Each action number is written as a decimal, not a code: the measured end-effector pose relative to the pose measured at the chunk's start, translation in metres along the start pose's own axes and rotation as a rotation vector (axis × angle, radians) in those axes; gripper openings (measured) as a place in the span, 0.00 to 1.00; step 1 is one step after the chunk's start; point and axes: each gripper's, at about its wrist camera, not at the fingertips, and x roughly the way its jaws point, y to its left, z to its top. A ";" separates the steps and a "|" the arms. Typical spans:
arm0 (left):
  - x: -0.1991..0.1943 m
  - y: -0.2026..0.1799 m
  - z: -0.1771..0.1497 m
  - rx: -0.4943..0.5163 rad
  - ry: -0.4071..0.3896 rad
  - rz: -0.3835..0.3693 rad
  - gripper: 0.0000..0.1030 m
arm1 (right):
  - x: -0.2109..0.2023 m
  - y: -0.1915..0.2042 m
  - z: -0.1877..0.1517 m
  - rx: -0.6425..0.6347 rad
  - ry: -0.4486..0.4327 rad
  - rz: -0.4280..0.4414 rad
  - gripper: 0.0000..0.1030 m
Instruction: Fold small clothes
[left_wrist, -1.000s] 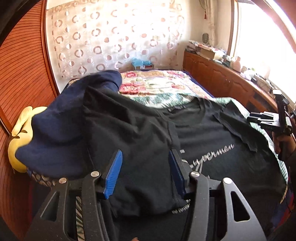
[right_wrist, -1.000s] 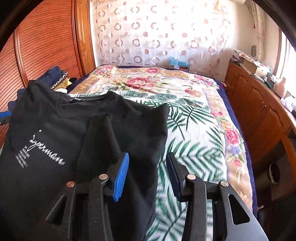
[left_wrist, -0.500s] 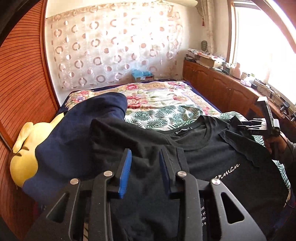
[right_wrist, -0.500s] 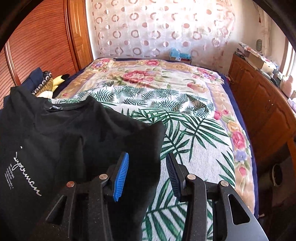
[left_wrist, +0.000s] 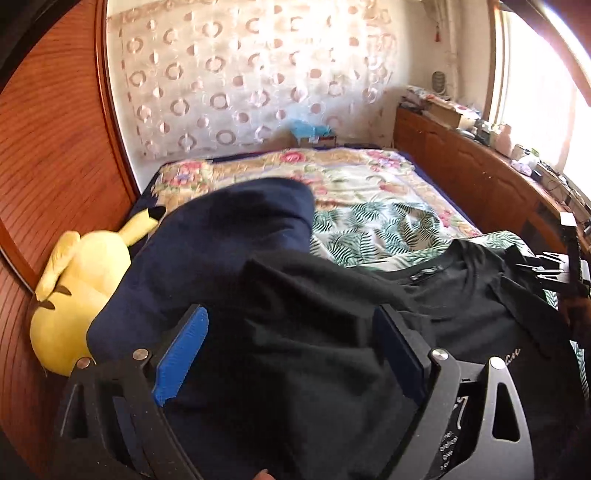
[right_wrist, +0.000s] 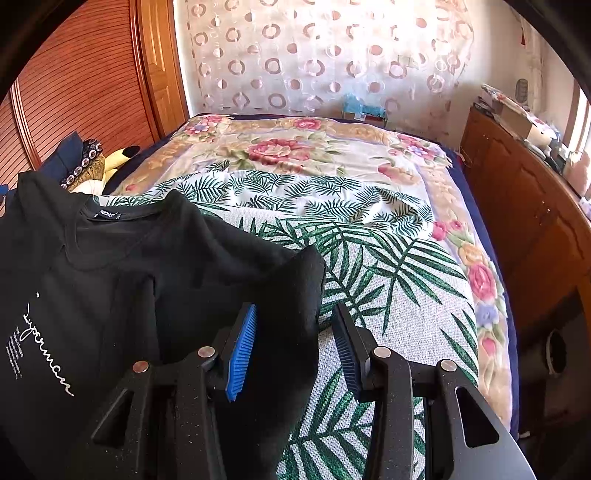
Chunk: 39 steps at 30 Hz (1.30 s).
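A black T-shirt with white script print lies front up on the bed; it also shows in the right wrist view. My left gripper is wide open above the shirt's left sleeve and shoulder, holding nothing. My right gripper is open above the shirt's right sleeve, whose edge lies between the blue pads, ungripped. The right gripper also shows at the right edge of the left wrist view.
A navy garment is heaped left of the shirt, beside a yellow plush toy. The bed carries a palm-leaf and floral cover. A wooden cabinet runs along the right; wood panelling is on the left.
My left gripper narrowed half a second ago and has now opened wide over the shirt's left sleeve. The right gripper stayed open and edged forward along the right sleeve.
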 end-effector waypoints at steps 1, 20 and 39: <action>0.006 0.005 0.001 -0.008 0.020 0.010 0.89 | 0.001 0.000 0.001 -0.002 0.001 0.000 0.42; 0.025 0.020 0.006 -0.052 0.071 -0.108 0.65 | 0.007 0.000 0.004 -0.022 -0.003 0.034 0.26; -0.050 -0.024 -0.014 -0.001 -0.096 -0.167 0.05 | -0.100 0.014 -0.021 -0.041 -0.244 0.086 0.04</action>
